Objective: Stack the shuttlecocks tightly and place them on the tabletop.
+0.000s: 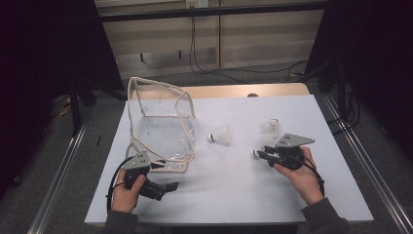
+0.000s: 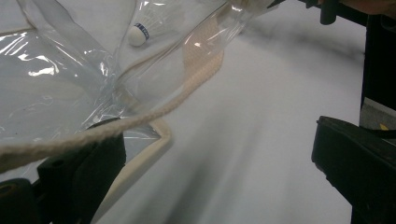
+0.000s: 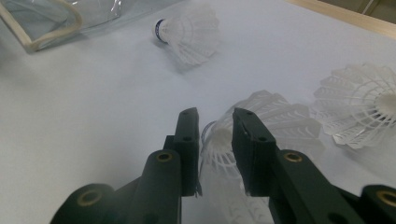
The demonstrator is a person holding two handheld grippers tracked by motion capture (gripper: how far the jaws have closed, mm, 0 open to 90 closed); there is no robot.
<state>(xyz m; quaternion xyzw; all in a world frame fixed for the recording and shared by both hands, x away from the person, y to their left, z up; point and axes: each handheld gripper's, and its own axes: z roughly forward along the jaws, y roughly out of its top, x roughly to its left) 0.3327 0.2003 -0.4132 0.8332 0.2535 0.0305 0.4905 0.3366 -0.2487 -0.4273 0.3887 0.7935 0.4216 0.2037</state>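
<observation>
Near the table's [image 1: 234, 195] front edge, the left gripper [image 2: 219, 154] gapes open beside the clear bag [image 1: 160, 124]. The right gripper [image 3: 215, 130] straddles a shuttlecock [image 3: 266, 116], contact unclear; the high view adds two more beyond.

Both forearms are coming in from the near edge. The left hand [image 1: 127, 189] is holding the left gripper [image 1: 171, 185] low and level, jaws standing wide apart. The right hand [image 1: 298, 171] is aiming the right gripper [image 1: 256, 154] leftward, jaws standing narrowly parted.
</observation>
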